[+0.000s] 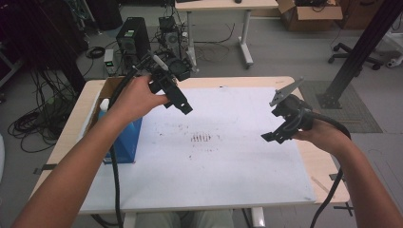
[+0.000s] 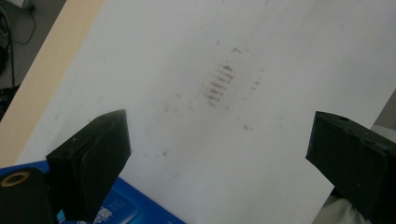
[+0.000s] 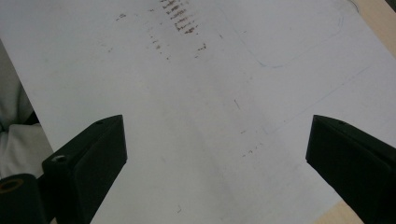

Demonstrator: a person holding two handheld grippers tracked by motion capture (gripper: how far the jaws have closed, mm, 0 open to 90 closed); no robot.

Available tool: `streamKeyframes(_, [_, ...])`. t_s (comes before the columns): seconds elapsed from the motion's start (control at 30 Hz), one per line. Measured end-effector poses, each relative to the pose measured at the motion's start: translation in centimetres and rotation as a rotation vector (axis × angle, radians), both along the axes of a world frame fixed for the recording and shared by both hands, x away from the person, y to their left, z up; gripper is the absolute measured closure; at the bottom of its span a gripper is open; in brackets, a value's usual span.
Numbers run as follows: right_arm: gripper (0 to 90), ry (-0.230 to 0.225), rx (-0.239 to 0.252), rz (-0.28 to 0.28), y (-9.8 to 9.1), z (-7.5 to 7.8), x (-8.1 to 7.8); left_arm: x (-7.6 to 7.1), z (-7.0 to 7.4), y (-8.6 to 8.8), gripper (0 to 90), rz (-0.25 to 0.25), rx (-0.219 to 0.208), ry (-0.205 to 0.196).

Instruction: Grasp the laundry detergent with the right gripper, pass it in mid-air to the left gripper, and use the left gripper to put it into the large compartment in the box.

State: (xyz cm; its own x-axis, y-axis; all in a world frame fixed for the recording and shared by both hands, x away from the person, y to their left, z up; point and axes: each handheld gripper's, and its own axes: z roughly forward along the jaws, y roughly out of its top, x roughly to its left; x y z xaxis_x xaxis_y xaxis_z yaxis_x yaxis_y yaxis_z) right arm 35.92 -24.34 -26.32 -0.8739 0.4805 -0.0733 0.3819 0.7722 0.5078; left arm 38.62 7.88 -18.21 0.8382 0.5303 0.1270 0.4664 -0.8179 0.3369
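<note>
Hovering above the tabletop (image 1: 285, 83), the left gripper (image 1: 183, 104) and right gripper (image 1: 271, 137) both have jaws spread wide and hold nothing. A blue box (image 1: 124, 137) stands at the left edge, just beside the left gripper; brown stains (image 1: 202, 138) mark the white sheet's (image 1: 237, 166) centre.

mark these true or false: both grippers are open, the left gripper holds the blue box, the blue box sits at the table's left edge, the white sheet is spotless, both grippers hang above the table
1. Both grippers are open: true. The left gripper and right gripper each show jaws wide apart.
2. The left gripper holds the blue box: false, it holds nothing.
3. The blue box sits at the table's left edge: true.
4. The white sheet is spotless: false, brown marks stain its middle.
5. Both grippers hang above the table: true.
</note>
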Motion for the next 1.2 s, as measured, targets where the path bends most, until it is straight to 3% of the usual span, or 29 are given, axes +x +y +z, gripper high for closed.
streamKeyframes(0.23, [4.7,0.001,0.001,0.001,0.3,0.0,0.0,0.2,-0.4,-0.6,6.7,-0.064,0.009,0.006])
streamKeyframes(0.6, [4.7,0.005,-0.012,0.016,1.1,0.1,0.1,0.4,-1.5,-1.5,6.9,-0.153,0.058,0.026])
streamKeyframes(0.83, [4.7,0.001,-0.014,0.021,1.3,0.4,0.2,0.6,-2.0,-1.8,7.1,-0.184,0.073,0.032])
streamKeyframes(1.2, [4.8,0.0,-0.016,0.018,1.3,0.3,0.1,0.2,-2.0,-1.8,7.2,-0.192,0.071,0.028])
